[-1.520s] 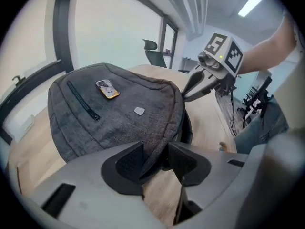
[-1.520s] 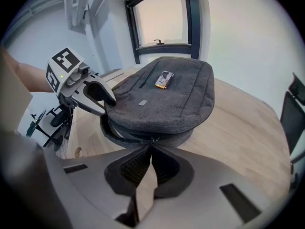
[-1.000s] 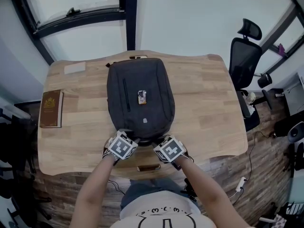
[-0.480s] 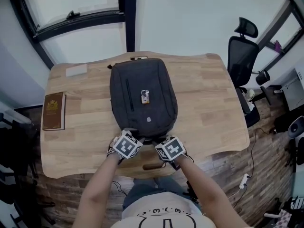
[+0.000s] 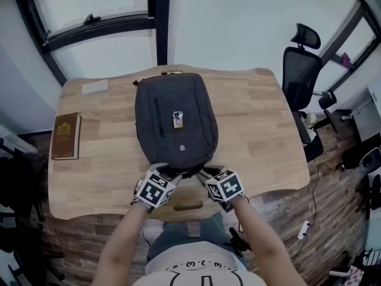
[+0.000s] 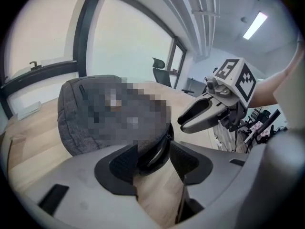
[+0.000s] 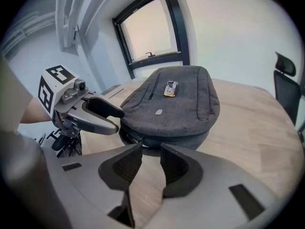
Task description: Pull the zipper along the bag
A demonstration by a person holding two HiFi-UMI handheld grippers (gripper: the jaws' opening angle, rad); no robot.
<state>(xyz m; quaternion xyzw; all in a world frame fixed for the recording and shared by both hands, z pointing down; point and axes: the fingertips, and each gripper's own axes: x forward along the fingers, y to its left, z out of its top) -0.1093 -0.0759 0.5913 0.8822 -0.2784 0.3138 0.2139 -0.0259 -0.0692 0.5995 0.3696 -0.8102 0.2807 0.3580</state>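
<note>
A dark grey backpack (image 5: 175, 121) lies flat on the wooden table (image 5: 262, 130), its near end by both grippers. My left gripper (image 5: 168, 173) is at that end's left corner. Its jaws are opening and stand wide, with the bag's black edge (image 6: 155, 151) between the pads, which do not press on it. My right gripper (image 5: 206, 171) sits just off the right corner. Its jaws (image 7: 150, 151) are opening too, with only bare table between them. The bag's zipper seam (image 7: 143, 138) runs just ahead of them. Each gripper view also shows the other gripper's fingers (image 6: 200, 116) (image 7: 102, 113).
A brown book (image 5: 64, 136) lies at the table's left edge and a pale card (image 5: 95, 87) at the far left corner. A slot (image 5: 187, 206) is cut into the table's near edge. A black office chair (image 5: 300, 70) stands beyond the right side.
My right gripper has shifted a little to the right, off the bag's near end. The left gripper has stayed nearly where it was, and the bag has barely moved.
</note>
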